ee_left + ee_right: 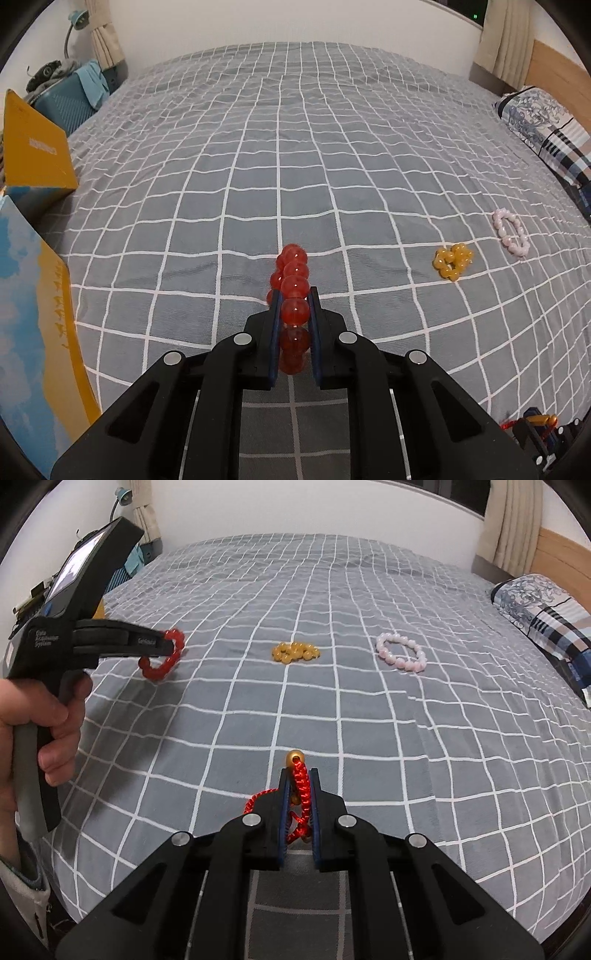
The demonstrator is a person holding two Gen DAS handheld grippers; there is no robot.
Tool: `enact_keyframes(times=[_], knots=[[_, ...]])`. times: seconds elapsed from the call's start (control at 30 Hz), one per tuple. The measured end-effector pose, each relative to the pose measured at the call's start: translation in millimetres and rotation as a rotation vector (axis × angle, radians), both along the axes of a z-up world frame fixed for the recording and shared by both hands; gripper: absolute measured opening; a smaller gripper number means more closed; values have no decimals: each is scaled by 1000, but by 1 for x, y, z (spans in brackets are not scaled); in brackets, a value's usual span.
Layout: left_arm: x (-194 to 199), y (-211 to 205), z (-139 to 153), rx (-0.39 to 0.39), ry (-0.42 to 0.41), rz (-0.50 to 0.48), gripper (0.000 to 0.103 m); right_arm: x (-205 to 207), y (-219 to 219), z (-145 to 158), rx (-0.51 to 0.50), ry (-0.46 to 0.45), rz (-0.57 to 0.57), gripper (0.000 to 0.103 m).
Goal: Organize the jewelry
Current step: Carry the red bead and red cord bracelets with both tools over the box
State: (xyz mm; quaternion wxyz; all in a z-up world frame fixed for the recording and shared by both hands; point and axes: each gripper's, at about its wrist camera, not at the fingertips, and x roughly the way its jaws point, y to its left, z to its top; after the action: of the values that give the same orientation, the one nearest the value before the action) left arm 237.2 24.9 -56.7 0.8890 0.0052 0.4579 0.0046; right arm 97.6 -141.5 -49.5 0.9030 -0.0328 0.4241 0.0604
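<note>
Left gripper (294, 295) fingers are clamping the red bead bracelet (291, 284) at lower centre; right gripper (298, 773) fingers are pinching the red braided cord bracelet (301, 794). Yellow bead bracelet (295, 652) and pink bead bracelet (401, 652) are lying on the bed (406, 757), mid-frame. Risk: smooth round beads are liable to be slipping from the pads.

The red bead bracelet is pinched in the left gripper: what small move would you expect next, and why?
Probably carrying the red bead bracelet left toward the yellow box. The left gripper is shut on it, part lifted off the bed, and that box looks like the nearest container, though its inside is out of view.
</note>
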Motion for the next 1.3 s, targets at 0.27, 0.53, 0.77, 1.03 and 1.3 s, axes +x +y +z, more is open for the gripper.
enact_keyframes(times=[0.27,0.53,0.77,1.03,1.3], knots=[[-7,-3,11,-14,-27,-4,12,1,-5,4,-3,-43,-28,8],[-17,-3,25,-34,-61,-8,12,-1,-6,8,1,-72,-48,8],[-28,-1,36,-45,-69,3,12,2,-6,12,-1,-73,-67,8],[-54,4,69,-46,-111,5,12,-2,-5,32,9,-78,-76,8],[-92,12,96,-31,-140,12,12,-2,6,51,15,-73,-66,8]])
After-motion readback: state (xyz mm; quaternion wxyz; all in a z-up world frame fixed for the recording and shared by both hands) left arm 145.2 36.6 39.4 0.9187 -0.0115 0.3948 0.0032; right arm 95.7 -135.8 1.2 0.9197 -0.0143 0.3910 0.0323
